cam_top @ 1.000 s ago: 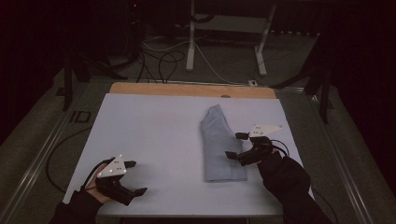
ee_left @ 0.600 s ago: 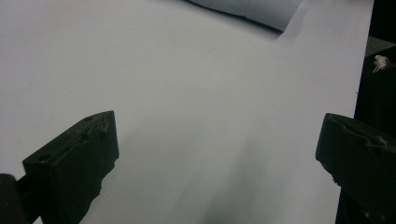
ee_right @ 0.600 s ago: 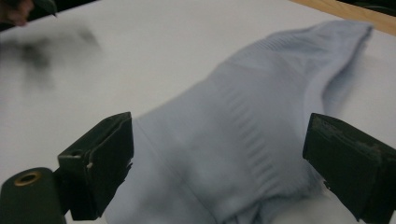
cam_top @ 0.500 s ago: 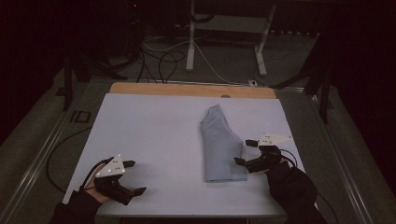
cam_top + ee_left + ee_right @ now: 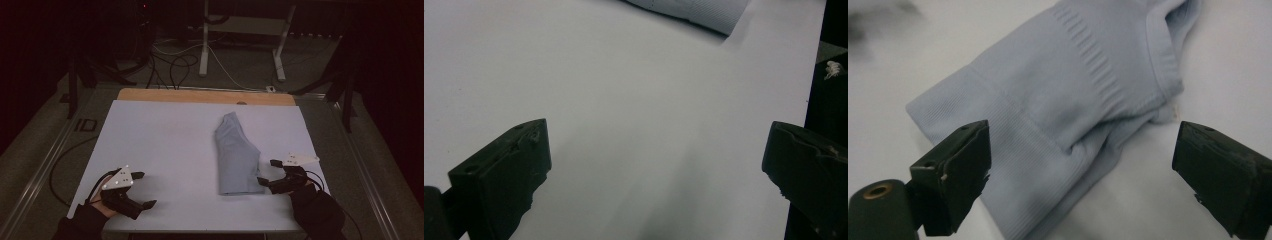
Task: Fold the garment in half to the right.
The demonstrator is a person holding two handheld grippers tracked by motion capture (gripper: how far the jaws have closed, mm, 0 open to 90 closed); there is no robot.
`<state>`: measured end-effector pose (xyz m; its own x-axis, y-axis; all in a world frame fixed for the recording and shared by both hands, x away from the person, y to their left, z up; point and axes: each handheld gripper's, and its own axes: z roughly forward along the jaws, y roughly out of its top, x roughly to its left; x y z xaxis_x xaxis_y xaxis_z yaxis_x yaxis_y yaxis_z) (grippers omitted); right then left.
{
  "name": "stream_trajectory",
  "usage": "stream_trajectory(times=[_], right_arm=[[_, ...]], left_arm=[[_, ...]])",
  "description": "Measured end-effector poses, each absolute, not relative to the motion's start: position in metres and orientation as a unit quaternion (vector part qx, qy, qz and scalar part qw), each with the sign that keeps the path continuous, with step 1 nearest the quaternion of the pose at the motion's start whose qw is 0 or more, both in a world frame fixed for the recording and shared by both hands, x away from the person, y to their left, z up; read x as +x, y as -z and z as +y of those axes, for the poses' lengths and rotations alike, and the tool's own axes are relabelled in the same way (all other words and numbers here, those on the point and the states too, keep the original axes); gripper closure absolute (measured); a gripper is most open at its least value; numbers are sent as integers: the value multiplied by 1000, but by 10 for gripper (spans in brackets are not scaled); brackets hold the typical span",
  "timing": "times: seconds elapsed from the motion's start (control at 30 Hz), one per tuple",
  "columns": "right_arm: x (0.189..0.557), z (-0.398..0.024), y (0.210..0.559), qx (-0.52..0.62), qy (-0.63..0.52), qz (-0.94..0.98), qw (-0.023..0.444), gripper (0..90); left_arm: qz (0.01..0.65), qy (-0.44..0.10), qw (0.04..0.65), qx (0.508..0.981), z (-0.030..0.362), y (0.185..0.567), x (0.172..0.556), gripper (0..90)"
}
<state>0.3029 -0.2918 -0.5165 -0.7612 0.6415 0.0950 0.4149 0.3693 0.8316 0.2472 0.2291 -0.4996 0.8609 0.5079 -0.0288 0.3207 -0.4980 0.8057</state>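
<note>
On the white table (image 5: 165, 145) lies a folded, ribbed pale-blue knit garment (image 5: 236, 155). Right gripper (image 5: 268, 174) gapes empty at its near corner. Left gripper (image 5: 142, 191), wide open, empty, over bare tabletop.

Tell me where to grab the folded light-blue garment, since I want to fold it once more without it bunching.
Probably the near right corner of the folded garment, at its ribbed hem. That edge lies flat and free on the white table, right beside the open right gripper. Come in low from the right, one of the fingers sliding under the hem.
</note>
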Motion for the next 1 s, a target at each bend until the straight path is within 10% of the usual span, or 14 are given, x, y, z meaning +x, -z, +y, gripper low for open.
stream_trajectory(times=[1.0], right_arm=[[285,-292,536,328,-435,826,144,90]], left_arm=[[256,-113,441,853,229,503,249,4]])
